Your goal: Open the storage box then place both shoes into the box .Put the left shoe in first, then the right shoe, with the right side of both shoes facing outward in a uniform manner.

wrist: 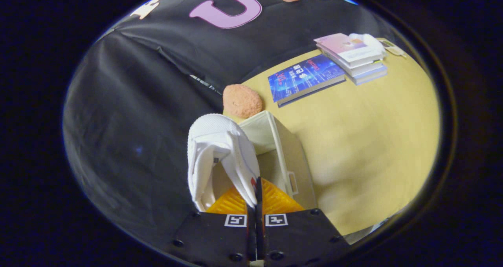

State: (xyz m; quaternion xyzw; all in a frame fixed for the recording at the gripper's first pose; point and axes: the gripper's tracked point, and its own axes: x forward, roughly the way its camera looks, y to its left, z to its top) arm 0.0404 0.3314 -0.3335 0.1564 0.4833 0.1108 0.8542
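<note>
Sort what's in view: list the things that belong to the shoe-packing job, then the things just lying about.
Job:
- white shoe, pinched by its collar between the closed fingers of the hand-held gripper
- storage box, open, just beyond the shoe

Lying about:
- blue book
- stack of books
- orange-brown round object
- table

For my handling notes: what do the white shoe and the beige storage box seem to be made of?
The white shoe, pinched at its collar by the shut gripper, looks like woven mesh fabric: a fine dotted texture shows on the toe, with smoother panels lower down. The beige storage box seems fabric-covered board, matte, with stiff, flat walls; I cannot be certain.
</note>
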